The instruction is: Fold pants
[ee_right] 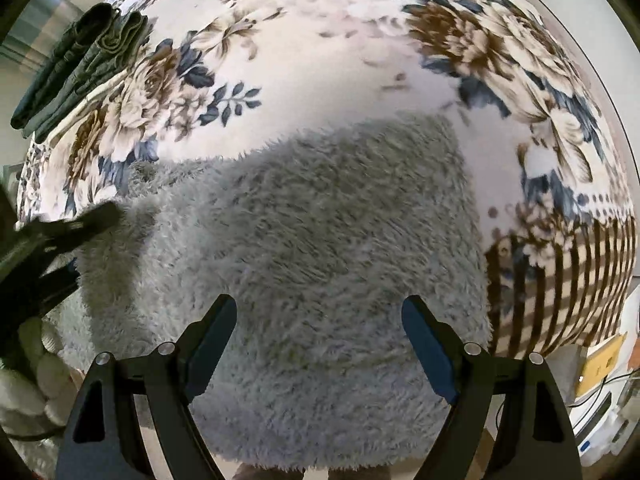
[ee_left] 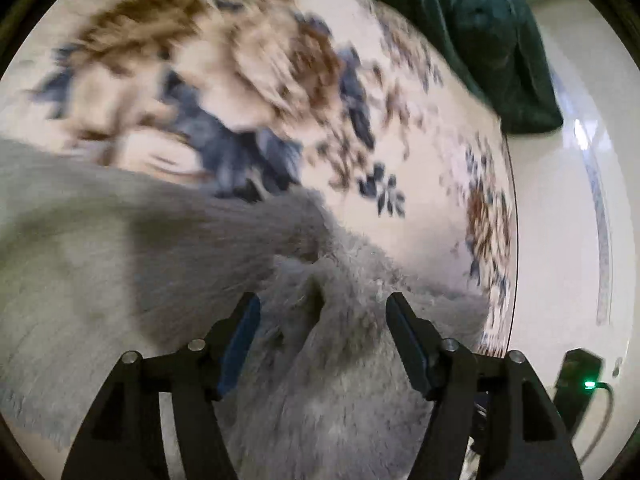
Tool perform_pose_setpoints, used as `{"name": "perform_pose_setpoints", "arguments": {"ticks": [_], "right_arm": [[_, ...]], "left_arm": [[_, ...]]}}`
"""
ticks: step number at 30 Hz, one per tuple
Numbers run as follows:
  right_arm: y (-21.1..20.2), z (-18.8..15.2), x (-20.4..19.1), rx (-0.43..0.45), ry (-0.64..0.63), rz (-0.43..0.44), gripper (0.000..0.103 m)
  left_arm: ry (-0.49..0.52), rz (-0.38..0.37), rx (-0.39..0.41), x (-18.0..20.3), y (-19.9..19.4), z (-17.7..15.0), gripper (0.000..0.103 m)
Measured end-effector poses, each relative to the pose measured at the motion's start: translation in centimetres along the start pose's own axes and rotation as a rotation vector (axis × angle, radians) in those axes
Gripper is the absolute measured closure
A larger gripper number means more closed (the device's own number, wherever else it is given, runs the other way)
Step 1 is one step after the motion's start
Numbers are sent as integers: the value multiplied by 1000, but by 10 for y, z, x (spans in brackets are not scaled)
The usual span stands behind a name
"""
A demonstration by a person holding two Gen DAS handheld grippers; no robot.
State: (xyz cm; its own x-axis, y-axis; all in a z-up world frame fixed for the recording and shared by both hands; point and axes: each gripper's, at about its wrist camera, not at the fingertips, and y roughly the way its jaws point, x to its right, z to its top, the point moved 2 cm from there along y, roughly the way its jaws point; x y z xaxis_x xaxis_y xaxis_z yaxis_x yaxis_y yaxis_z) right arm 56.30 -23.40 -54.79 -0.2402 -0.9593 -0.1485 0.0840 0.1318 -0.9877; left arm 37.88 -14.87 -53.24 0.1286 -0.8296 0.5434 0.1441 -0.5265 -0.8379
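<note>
Right now the grey fluffy pants (ee_right: 304, 248) lie spread on the flowered blanket (ee_right: 320, 72), filling the lower middle of the right wrist view as a broad, squarish block with its far edge running across the pale cloth. The right gripper (ee_right: 319, 308) hangs over the near part of that block, jaws wide apart, nothing between the blue pads (ee_right: 428, 352), fuzz showing in the gap. Whether the tips touch the pile I cannot tell.

Over on the left edge of that same view, a dark blurred shape, the left gripper (ee_right: 80, 224), reaches in at the pants' left side, right at the fabric's edge.

From the left wrist view everything is smeared with blur. The left gripper (ee_left: 323, 304) has its jaws apart too, and between them rises a bunched ridge of the pants (ee_left: 312, 292), folds and a dark crease just ahead of the fingertips (ee_left: 250, 308). The pads stand on either side of that hump, not pressed on it. More grey fleece stretches off to the left in a flatter sheet.

Beyond, the blanket's brown and blue flowers (ee_left: 240, 60) run up the frame. Dark green clothes (ee_left: 480, 40) lie at the far top right corner of the bed; in the right wrist view a dark green folded stack (ee_right: 80, 68) sits at the upper left edge of the blanket, well apart from the pants.

A small black device with a green light (ee_left: 580, 380) sits off the bed at lower right.
</note>
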Motion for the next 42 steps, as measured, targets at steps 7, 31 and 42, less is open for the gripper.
{"name": "perform_pose_setpoints", "arguments": {"ticks": [7,31,42], "right_arm": [[9,-1,-9,-8,-27,-39,16],[-14,-50,-74,-86,-94,-123,0],[9,-68,-115,-194,-168,-133,0]], "left_arm": [[20,0,123,-14,-17,2,90],[-257,256,198,-123,-143,-87,7],[-679,110,424,-265,-170,-105,8]]}}
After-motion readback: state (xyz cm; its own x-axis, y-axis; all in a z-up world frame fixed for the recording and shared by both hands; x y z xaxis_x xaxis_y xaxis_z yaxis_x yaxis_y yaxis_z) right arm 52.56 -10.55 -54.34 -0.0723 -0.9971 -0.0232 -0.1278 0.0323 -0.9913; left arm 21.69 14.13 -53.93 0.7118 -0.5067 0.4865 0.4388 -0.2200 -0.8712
